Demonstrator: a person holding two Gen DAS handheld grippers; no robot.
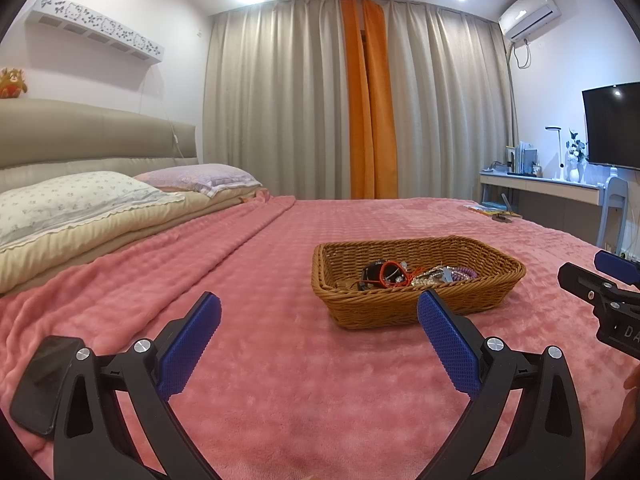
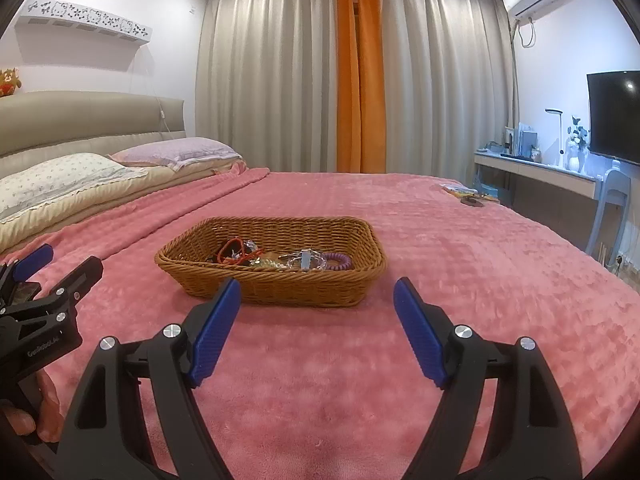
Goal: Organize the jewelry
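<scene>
Right wrist: basket (image 2: 272, 276) at 12 o'clock on bed (image 2: 480, 280), jewelry (image 2: 280, 258) tangled. Both tongs (image 2: 316, 300) (image 1: 320, 312) open, empty. Risk: snagged strands lifting together.

Basket (image 2: 272, 284): woven wicker, ribbed, slight sheen. Bedspread (image 2: 460, 264): pink plush cloth, dimpled. Gripper pads (image 1: 448, 344): blue, finely textured, matt plastic is suggested. Gripper frames (image 2: 532, 420): black, smooth, with bright metal rivets.
</scene>
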